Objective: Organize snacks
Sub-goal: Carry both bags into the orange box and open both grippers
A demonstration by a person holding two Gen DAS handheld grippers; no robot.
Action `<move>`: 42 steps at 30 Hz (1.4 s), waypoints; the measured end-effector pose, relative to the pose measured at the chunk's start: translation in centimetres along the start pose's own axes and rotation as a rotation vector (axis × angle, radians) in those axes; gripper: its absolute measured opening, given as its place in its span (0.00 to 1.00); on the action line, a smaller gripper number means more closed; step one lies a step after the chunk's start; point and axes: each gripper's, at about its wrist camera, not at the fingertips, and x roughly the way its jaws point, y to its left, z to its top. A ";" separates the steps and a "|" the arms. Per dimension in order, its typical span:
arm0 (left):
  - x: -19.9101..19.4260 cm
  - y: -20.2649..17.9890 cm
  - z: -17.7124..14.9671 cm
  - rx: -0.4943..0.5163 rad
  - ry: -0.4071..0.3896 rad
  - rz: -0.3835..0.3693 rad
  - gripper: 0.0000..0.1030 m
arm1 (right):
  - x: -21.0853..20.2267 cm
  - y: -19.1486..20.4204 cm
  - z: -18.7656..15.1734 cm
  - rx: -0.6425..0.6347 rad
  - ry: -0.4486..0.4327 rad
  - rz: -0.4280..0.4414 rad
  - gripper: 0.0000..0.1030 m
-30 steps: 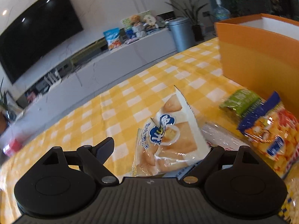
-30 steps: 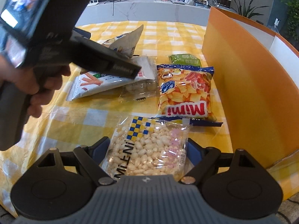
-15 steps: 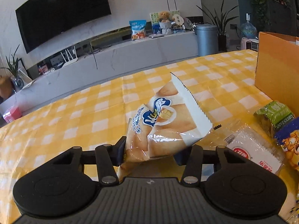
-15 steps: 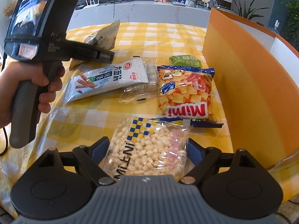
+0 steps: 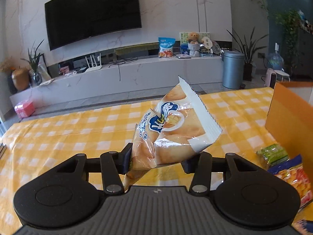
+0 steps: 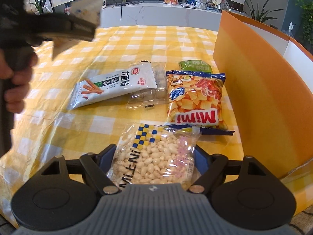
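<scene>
My left gripper (image 5: 157, 160) is shut on a bread snack bag (image 5: 176, 125) and holds it tilted in the air above the yellow checked tablecloth (image 5: 78, 133). In the right wrist view that bag (image 6: 88, 5) shows as a blur at the top left, above the hand (image 6: 17, 78) that carries the gripper. My right gripper (image 6: 154, 156) points down at a clear bag of puffed rice (image 6: 158, 148) lying on the table. Its jaws are closing, with the bag between them. The fingers (image 6: 110, 152) sit at the bag's side edges, and the bag does not look squeezed.
A tall orange box (image 6: 254, 88) stands along the right. Beside it lie a Mimi chips bag (image 6: 195, 98), a green packet (image 6: 195, 65), a clear biscuit pack (image 6: 150, 98) and a white spicy-strip bag (image 6: 113, 84). A TV wall and low cabinet are beyond the table.
The left gripper went from open around the bread bag to shut on it, then rolled level and lifted it off the table. The right gripper stayed over the puffed rice bag.
</scene>
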 end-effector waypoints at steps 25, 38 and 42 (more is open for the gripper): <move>-9.8 0.4 4.7 -0.132 -0.086 -0.070 0.53 | -12.1 -4.4 4.7 0.082 -0.214 0.205 0.76; -8.0 -5.9 6.3 -0.165 -0.114 -0.272 0.53 | -17.6 -18.4 9.8 0.126 -0.334 -0.059 0.76; -7.2 -6.9 6.0 -0.159 -0.094 -0.303 0.53 | -16.2 -20.9 11.6 0.108 -0.307 -0.072 0.76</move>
